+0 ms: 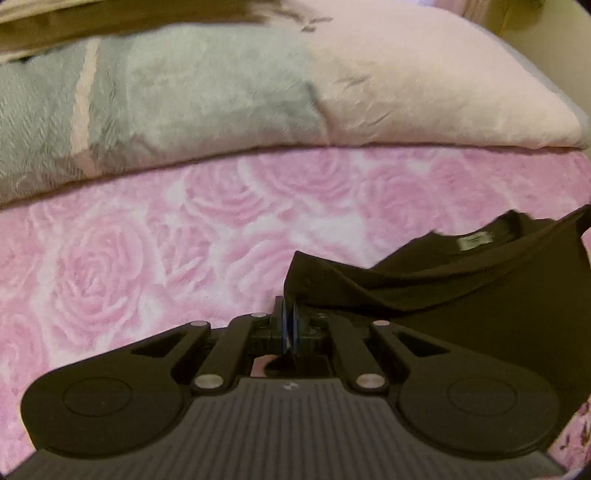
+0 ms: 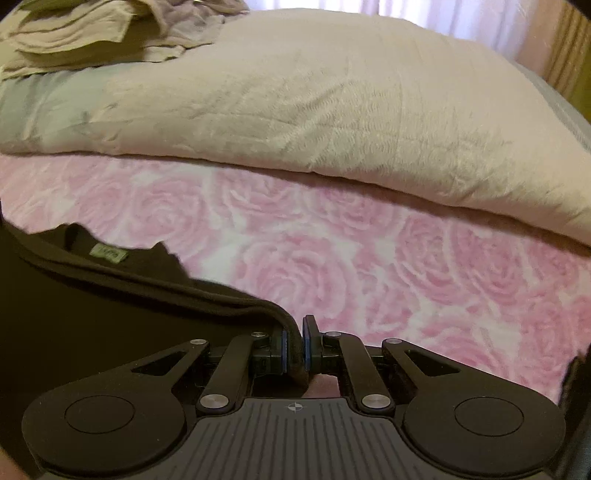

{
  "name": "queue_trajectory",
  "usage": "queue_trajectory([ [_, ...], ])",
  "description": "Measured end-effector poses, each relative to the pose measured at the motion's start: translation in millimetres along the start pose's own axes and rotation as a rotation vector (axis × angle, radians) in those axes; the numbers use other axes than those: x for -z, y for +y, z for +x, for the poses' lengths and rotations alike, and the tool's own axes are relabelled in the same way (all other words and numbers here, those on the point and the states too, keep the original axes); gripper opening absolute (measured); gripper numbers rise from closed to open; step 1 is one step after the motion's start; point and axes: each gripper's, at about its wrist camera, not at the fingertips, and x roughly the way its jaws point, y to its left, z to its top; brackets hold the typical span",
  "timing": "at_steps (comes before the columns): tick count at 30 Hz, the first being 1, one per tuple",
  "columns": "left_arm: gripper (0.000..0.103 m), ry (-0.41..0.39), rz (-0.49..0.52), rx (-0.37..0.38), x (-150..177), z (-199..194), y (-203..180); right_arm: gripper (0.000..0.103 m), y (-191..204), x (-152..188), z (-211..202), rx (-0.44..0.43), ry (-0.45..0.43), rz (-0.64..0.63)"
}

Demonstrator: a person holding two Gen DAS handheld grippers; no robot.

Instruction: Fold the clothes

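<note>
**Two tools hold a dark garment above a rose-patterned bed**

A bed cover (image 1: 155,251) printed with large pink roses fills the middle of both wrist views. Behind it lies a thick folded quilt (image 2: 332,103), pale pink across most of its width and grey-green toward the left. On the quilt's far left corner, in the right wrist view, sits a loose heap of beige and grey clothes (image 2: 92,33). A curtain (image 2: 443,18) lets in light at the back.

The dark shirt (image 1: 480,295) is stretched between the two tools, over the near part of the bed. Its neckline faces up, with a small label (image 2: 109,254) sewn inside the collar.

The left tool (image 1: 290,325) is clamped on one edge of the shirt, its blue-edged pads pressed almost together with thin fabric between them. The right tool (image 2: 294,347) grips the opposite edge, a thicker rolled fold of cloth pinched between its pads. From each tool the cloth runs off toward the other.
</note>
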Motion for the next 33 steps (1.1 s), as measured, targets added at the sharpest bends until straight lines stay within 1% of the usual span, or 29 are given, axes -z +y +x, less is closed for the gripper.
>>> queue_trajectory([
  [3, 0.002, 0.033, -0.040, 0.005, 6.2, 21.4, 10.7, 0.007, -0.1, -5.0, 21.7, 0.014, 0.004, 0.033],
  [4, 0.004, 0.042, -0.053, 0.004, 8.0, 26.8, 13.1, 0.007, -1.3, -6.5, 28.6, 0.025, 0.005, 0.048],
  [6, 0.006, 0.036, -0.089, -0.045, 8.9, 31.0, 18.7, 0.007, -10.1, -9.7, 35.3, 0.091, -0.007, 0.121],
  [7, 0.006, 0.027, -0.110, -0.090, 8.3, 30.1, 23.1, 0.007, -14.5, -11.3, 38.6, 0.125, -0.014, 0.157],
  [9, 0.010, -0.003, -0.140, -0.136, 8.6, 23.8, 32.0, 0.007, -20.3, -13.3, 36.5, 0.183, -0.034, 0.199],
  [10, 0.011, -0.015, -0.139, -0.140, 10.3, 18.4, 34.2, 0.007, -20.4, -14.2, 32.8, 0.190, -0.049, 0.203],
  [12, 0.013, -0.034, -0.134, -0.134, 14.8, 7.0, 36.4, 0.007, -14.4, -12.1, 22.6, 0.166, -0.075, 0.208],
  [14, 0.020, -0.038, -0.120, -0.100, 24.5, -6.3, 33.0, 0.007, 0.4, -3.3, 11.1, 0.118, -0.094, 0.204],
  [15, 0.022, -0.037, -0.111, -0.078, 31.2, -13.2, 29.4, 0.007, 7.8, 1.2, 5.3, 0.094, -0.104, 0.203],
  [16, 0.027, -0.033, -0.104, -0.047, 39.6, -20.7, 24.3, 0.007, 17.6, 7.5, 0.5, 0.051, -0.104, 0.204],
  [17, 0.029, -0.028, -0.099, -0.017, 48.1, -28.1, 19.2, 0.007, 26.6, 14.6, -3.5, 0.006, -0.103, 0.206],
  [19, 0.030, -0.004, -0.103, 0.036, 68.8, -40.6, 7.1, 0.008, 46.2, 33.3, -9.6, -0.067, -0.074, 0.211],
  [22, 0.038, 0.064, -0.126, 0.102, 103.9, -50.2, -11.3, 0.008, 71.0, 69.5, -11.5, -0.139, 0.000, 0.228],
  [23, 0.038, 0.091, -0.137, 0.122, 116.3, -51.7, -17.0, 0.008, 78.1, 82.3, -11.5, -0.152, 0.030, 0.233],
  [24, 0.039, 0.122, -0.144, 0.132, 129.5, -51.6, -22.7, 0.016, 82.6, 95.0, -10.7, -0.164, 0.055, 0.242],
  [25, 0.039, 0.153, -0.150, 0.141, 142.5, -51.5, -28.2, 0.036, 84.0, 105.9, -13.2, -0.181, 0.048, 0.250],
  [27, 0.040, 0.203, -0.146, 0.146, 163.6, -50.8, -37.1, 0.046, 86.8, 123.4, -20.6, -0.204, 0.021, 0.243],
  [29, 0.040, 0.229, -0.155, 0.148, 181.6, -55.1, -42.0, 0.048, 91.7, 127.8, -28.4, -0.183, 0.027, 0.196],
  [30, 0.040, 0.228, -0.166, 0.149, 186.4, -59.9, -41.9, 0.059, 93.2, 129.3, -32.4, -0.176, 0.034, 0.182],
  [31, 0.040, 0.226, -0.177, 0.150, 191.2, -64.7, -41.8, 0.085, 95.4, 132.6, -36.7, -0.177, 0.044, 0.177],
  [32, 0.040, 0.225, -0.188, 0.151, 196.0, -69.5, -41.6, 0.096, 98.2, 134.9, -39.1, -0.169, 0.054, 0.166],
  [33, 0.040, 0.224, -0.197, 0.152, 200.6, -74.1, -41.7, 0.101, 99.7, 140.4, -45.4, -0.157, 0.061, 0.155],
])
